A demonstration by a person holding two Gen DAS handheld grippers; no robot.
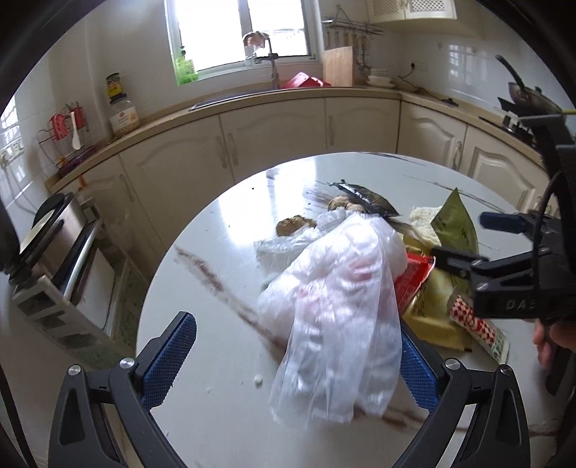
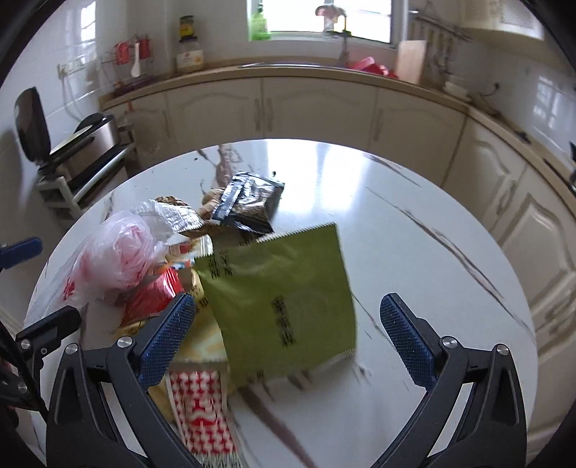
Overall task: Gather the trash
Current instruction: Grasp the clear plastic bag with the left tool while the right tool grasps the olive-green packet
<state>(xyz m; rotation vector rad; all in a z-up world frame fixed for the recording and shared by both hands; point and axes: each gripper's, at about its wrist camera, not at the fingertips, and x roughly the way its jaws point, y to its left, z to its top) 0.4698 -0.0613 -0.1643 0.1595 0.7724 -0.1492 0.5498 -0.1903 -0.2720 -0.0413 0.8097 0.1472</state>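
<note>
Trash (image 2: 216, 273) — one pile, two bags

Place: a home kitchen — lived-in, daylit.
Fittings: cream cabinets (image 1: 273, 126) under a curved surface (image 1: 360, 91), sink tap (image 1: 268, 57) below the window (image 1: 237, 28).
Cooking: pan (image 1: 529, 95) on a gas hob — dish rack (image 1: 68, 140), tiled walls.

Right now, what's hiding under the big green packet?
Under the green packet a yellow wrapper and a red-and-white checked wrapper poke out. Its right corner lies on the marble table. Whatever is beneath its middle is covered.
</note>
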